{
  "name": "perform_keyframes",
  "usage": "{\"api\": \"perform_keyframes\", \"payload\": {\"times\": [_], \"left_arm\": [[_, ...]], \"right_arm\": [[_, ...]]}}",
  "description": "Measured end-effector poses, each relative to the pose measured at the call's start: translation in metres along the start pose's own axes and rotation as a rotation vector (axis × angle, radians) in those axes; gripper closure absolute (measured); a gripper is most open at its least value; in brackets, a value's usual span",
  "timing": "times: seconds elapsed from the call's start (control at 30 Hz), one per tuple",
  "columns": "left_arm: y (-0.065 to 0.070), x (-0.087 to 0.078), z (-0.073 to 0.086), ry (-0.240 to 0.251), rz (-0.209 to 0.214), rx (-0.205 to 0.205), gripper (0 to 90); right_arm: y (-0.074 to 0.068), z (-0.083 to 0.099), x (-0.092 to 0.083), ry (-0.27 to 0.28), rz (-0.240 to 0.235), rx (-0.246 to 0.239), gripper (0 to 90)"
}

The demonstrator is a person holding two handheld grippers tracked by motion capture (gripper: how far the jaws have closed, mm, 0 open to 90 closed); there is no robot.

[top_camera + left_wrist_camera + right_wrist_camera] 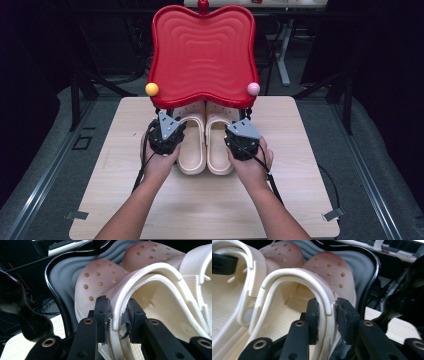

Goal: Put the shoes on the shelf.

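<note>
Two bare forearms enter from the bottom of the high view, with no sleeves in sight. Each hand carries a black, blocky gripper: the left gripper (165, 134) left of centre, the right gripper (243, 139) right of centre. Each is topped by a grey three-cornered plate, and thin black cables trail back along the wrists. In the gripper views, two matte black jaws rise from the bottom edge on hinged black links with brass-coloured rivets. The pads are ridged, with frayed edges.
</note>
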State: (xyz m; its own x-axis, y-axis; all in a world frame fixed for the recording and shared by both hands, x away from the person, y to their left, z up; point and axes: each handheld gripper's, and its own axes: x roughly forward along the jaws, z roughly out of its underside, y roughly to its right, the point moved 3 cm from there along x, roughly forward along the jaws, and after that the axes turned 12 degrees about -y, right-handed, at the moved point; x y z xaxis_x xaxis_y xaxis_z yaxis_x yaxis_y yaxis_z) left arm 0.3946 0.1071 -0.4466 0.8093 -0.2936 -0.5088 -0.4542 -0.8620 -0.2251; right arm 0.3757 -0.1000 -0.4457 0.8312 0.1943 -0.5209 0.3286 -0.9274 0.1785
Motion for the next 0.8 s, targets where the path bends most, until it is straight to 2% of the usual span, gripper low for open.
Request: {"api": "perform_keyframes", "payload": {"times": [0.07, 0.13, 0.23, 0.3, 0.4, 0.57, 0.7, 0.8], "left_arm": [[0.000, -0.001, 0.001, 0.005, 0.000, 0.006, 73.3], [0.001, -0.001, 0.001, 0.017, 0.019, 0.012, 71.0], [-0.003, -0.002, 0.001, 0.010, 0.019, 0.022, 71.1], [-0.006, -0.001, 0.001, 0.004, 0.026, 0.017, 72.0], [-0.006, -0.001, 0.000, -0.003, 0.015, 0.040, 72.5], [-0.001, 0.001, -0.003, -0.003, -0.012, 0.059, 72.6], [0.005, 0.000, -0.002, 0.009, -0.017, 0.093, 70.9], [0.001, -0.001, -0.001, 0.018, 0.023, 0.054, 68.9]], "right_arm": [[-0.001, 0.000, 0.000, -0.002, -0.027, 0.018, 69.1], [-0.002, 0.000, -0.001, -0.003, -0.028, 0.026, 68.6], [0.001, 0.000, -0.003, -0.018, -0.039, 0.030, 69.8], [0.004, -0.001, -0.002, -0.024, -0.054, 0.060, 70.4], [0.007, -0.002, 0.000, -0.023, -0.089, 0.121, 70.7], [0.009, -0.004, 0.003, -0.018, -0.101, 0.167, 70.5], [0.005, -0.003, 0.001, -0.019, -0.095, 0.145, 69.4], [0.003, -0.002, 0.000, -0.020, -0.074, 0.113, 68.3]]}}
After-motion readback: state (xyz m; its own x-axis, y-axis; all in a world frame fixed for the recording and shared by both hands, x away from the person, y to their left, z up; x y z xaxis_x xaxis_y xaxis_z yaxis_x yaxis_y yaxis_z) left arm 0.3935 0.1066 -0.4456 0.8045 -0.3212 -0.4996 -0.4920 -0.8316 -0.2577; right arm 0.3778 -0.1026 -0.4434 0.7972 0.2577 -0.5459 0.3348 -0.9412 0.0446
